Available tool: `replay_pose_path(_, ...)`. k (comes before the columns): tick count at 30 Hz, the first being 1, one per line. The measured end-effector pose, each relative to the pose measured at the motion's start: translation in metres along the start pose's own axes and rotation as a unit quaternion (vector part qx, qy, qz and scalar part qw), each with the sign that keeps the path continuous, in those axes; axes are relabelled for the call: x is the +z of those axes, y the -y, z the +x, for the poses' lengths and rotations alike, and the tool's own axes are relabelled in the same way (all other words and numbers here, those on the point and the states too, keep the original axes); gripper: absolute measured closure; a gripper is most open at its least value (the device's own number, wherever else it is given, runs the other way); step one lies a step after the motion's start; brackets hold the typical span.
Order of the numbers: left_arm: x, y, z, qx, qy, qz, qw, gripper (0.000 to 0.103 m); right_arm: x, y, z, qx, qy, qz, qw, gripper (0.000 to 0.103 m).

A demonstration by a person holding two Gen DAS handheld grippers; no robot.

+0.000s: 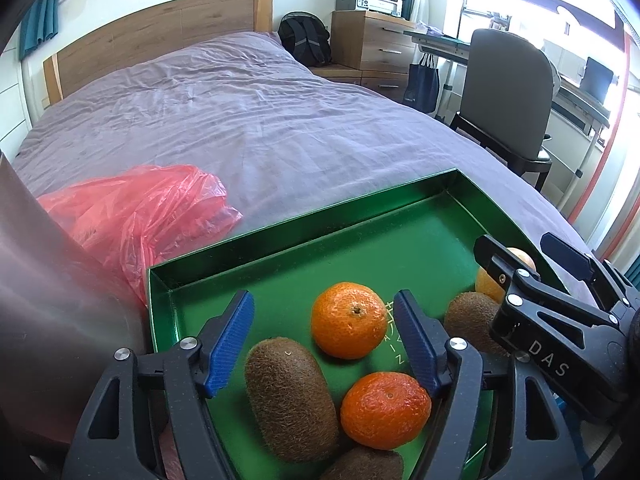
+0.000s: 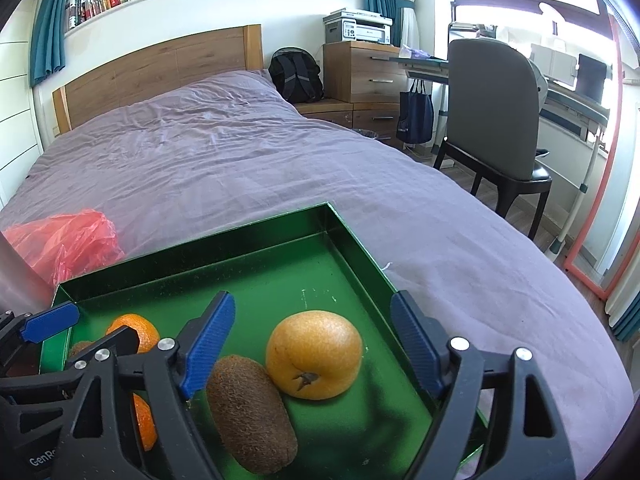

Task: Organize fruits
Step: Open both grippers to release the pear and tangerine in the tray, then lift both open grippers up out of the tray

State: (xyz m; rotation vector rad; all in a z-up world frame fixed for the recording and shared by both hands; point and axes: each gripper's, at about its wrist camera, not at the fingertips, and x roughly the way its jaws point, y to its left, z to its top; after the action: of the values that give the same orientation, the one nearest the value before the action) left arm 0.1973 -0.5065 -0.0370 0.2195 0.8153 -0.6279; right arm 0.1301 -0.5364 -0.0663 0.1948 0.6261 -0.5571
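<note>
A green tray [image 1: 280, 248] lies on the bed and holds the fruit. In the left wrist view my left gripper [image 1: 324, 320] stands open over it, one mandarin [image 1: 349, 320] loose between its blue pads. A second mandarin [image 1: 386, 410] and a kiwi [image 1: 290, 398] lie nearer. Another kiwi [image 1: 472, 320] sits to the right. My right gripper [image 2: 312, 320] is open over the tray's right part [image 2: 280, 280], above a large yellow-orange fruit [image 2: 314, 354] and a kiwi [image 2: 250, 412]. Neither gripper holds anything.
A crumpled red plastic bag [image 1: 140, 216] lies left of the tray on the purple bedsheet [image 1: 260, 120]. A blurred grey shape [image 1: 40, 280] fills the near left. Beyond the bed's right edge stand a grey chair [image 2: 496, 120], a wooden chest of drawers [image 2: 360, 72] and a desk.
</note>
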Motion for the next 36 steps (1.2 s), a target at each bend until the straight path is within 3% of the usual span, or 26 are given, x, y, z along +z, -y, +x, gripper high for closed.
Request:
replay_pose_path(17,0.0,0.0,-0.018,0.002,0.012,0.003,0.9999,0.036,0.005,-0.002,-0.012,-0.001,0.017,-0.003,1.0,0.0)
replay_pose_path(23,-0.001,0.006,-0.038,-0.006,0.023,0.008,0.9997,0.026,0.008,0.0,-0.02,-0.006,0.024,-0.001,1.0,0.0)
replay_pose_path(36,-0.005,0.019,-0.092,-0.016,0.055,0.026,0.998,0.022,0.013,0.004,-0.037,-0.008,0.042,0.008,0.999,0.0)
